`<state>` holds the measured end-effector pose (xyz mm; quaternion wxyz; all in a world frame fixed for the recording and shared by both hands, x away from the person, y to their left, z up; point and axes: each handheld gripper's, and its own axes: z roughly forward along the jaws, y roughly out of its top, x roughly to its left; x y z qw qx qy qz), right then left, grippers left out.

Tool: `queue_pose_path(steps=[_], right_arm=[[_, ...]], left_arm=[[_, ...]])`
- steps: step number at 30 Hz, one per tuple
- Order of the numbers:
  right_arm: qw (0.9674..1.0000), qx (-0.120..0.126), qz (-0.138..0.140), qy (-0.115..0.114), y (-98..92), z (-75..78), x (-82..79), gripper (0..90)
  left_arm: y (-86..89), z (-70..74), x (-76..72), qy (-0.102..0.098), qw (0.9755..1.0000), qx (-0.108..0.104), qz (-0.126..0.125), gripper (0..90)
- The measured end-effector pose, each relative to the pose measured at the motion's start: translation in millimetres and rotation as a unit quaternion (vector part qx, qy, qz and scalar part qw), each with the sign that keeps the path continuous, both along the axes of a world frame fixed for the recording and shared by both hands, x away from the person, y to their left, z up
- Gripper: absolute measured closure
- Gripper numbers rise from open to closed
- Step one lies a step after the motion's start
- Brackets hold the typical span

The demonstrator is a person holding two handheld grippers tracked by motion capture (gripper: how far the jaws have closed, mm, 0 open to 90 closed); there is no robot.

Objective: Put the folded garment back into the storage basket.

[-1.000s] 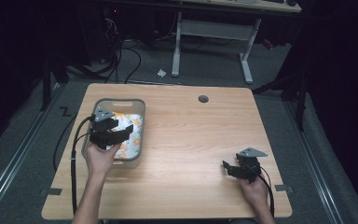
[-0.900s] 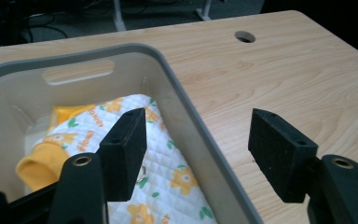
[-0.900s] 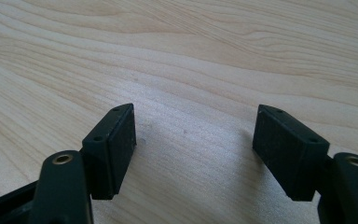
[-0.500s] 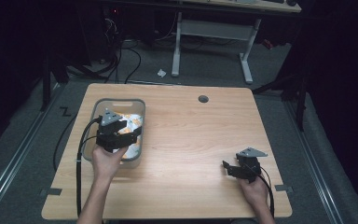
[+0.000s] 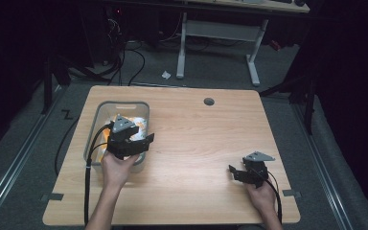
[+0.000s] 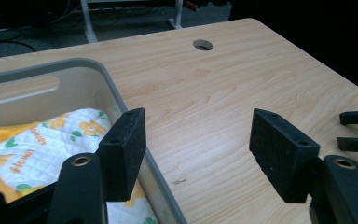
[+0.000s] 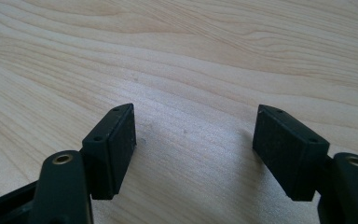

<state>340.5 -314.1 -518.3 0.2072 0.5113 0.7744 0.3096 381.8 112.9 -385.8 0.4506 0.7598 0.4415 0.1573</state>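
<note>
hovering at the near right corner of the grey plastic bin (image 5: 97, 111), the left gripper (image 5: 135, 142) has its jaws apart with nothing between them; in the left gripper view one jaw hangs over the bin's inside and the other over bare counter (image 6: 223, 93), so the rim (image 6: 121, 100) runs between them. the thing at hand is the floral printed pack (image 6: 37, 149), white with orange flowers and green leaves, lying inside the bin against its right wall. the right gripper (image 5: 247, 174) rests low on the counter near the front right, jaws also apart and empty over plain wood.

risks, as i judge them: closing from this pose would likely catch the bin wall rather than the pack, and could drag or tip the light bin. a soft, slippery wrapper may also slide out of a shallow pinch, or only its top layer may lift.

hard to make out: the pack's near end is hidden behind the left jaw, its printed lettering is too small to read, and an orange item (image 6: 9, 133) beside it is cut off, so i cannot tell how many things the bin holds.
</note>
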Motion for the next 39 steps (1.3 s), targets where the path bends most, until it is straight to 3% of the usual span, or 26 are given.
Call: queue_pose_path(steps=[12, 24, 29, 39], right_arm=[[1.0, 0.0, 0.0, 0.0, 0.1, 0.0, -0.1, 30.3], [1.0, 0.0, 0.0, 0.0, 0.0, 0.0, -0.1, 30.3], [1.0, 0.0, 0.0, 0.0, 0.0, 0.0, -0.1, 30.3], [1.0, 0.0, 0.0, 0.0, 0.0, 0.0, -0.2, 30.3]], left_arm=[[-21.8, -3.3, -5.3, 0.012, 0.9996, 0.013, -0.023, 36.1], [-39.6, -5.8, -6.9, 0.013, 0.9992, 0.001, -0.038, 36.2], [-49.6, -10.7, -7.2, 0.02, 0.9983, 0.007, -0.054, 36.2], [-62.6, -16.7, -10.6, 0.022, 0.9977, 0.009, -0.064, 35.8]])
